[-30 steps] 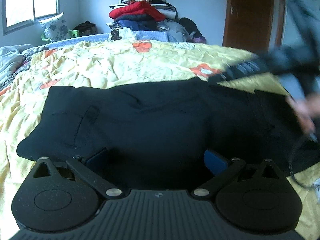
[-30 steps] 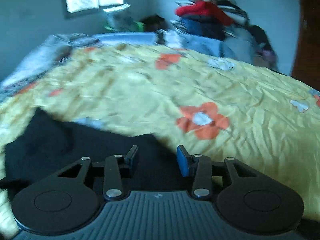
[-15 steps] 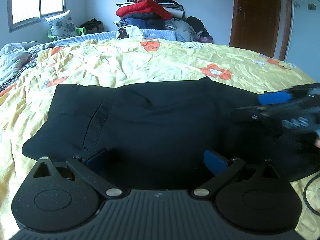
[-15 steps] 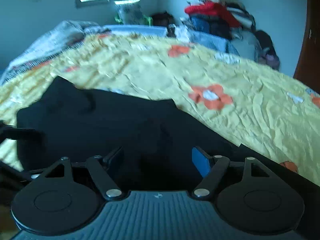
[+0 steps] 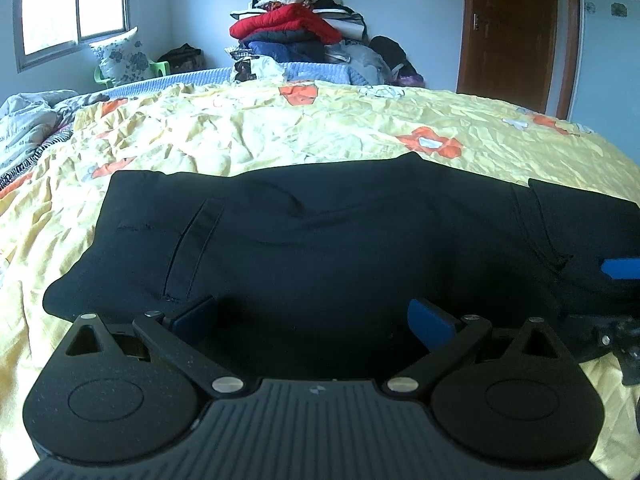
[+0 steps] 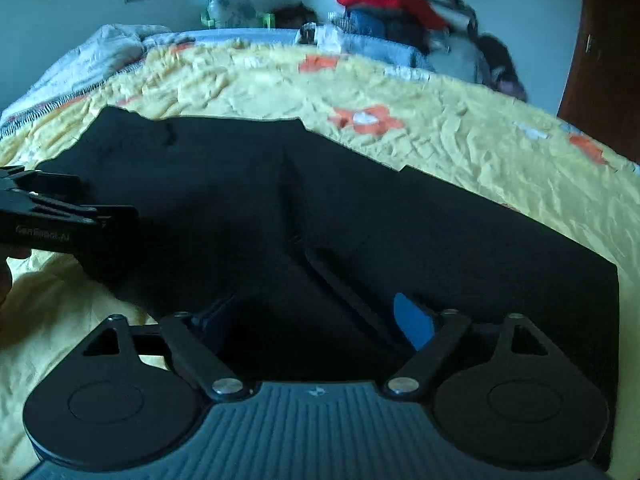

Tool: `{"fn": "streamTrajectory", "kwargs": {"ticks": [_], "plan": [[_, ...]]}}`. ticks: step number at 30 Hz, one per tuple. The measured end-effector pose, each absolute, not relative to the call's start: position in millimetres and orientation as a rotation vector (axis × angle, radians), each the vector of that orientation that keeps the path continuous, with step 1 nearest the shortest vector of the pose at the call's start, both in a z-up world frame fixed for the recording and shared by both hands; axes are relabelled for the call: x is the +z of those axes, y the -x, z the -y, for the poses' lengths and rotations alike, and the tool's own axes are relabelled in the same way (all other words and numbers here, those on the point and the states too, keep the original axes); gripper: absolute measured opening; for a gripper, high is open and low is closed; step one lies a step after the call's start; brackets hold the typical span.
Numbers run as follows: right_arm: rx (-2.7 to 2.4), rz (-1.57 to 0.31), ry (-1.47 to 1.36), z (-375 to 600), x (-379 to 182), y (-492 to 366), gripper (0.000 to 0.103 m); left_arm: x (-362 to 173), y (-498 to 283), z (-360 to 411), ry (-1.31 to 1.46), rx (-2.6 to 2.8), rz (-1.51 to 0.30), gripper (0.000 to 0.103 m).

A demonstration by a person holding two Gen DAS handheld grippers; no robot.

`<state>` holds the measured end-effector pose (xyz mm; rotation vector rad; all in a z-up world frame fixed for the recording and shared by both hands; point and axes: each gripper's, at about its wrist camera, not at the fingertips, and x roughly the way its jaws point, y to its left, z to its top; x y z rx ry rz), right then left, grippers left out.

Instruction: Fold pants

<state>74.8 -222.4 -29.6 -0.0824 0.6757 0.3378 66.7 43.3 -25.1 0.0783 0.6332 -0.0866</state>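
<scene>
The black pants [image 5: 320,240] lie flat across the yellow flowered bed [image 5: 280,136]. The left gripper [image 5: 312,316] sits at their near edge, fingers spread wide and released — nothing between them. The right gripper [image 6: 316,320] is likewise spread apart over the pants, grasping nothing.

Home bedroom: bed [image 5: 280,132], clothes pile [image 5: 296,28]

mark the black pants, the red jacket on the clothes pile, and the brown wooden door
black pants [image 5: 320,240], left wrist view, middle of fabric
red jacket [image 5: 288,24], left wrist view, top fold
brown wooden door [image 5: 508,28], left wrist view, panel centre
</scene>
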Motion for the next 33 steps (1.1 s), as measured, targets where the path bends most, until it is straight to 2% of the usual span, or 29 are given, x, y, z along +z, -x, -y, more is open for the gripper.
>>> {"fn": "streamTrajectory", "kwargs": {"ticks": [4,33], "plan": [[0.333,-0.649,0.067,220.0,-35.4,-71.4,0.102,-27.1,-65.0,-41.1,-0.085,-0.081,-0.621,0.103],[0.295,-0.622,0.051,218.0,-39.1,-67.0,0.103,-32.0,-61.2,-43.8,-0.068,-0.088,-0.593,0.103]]}}
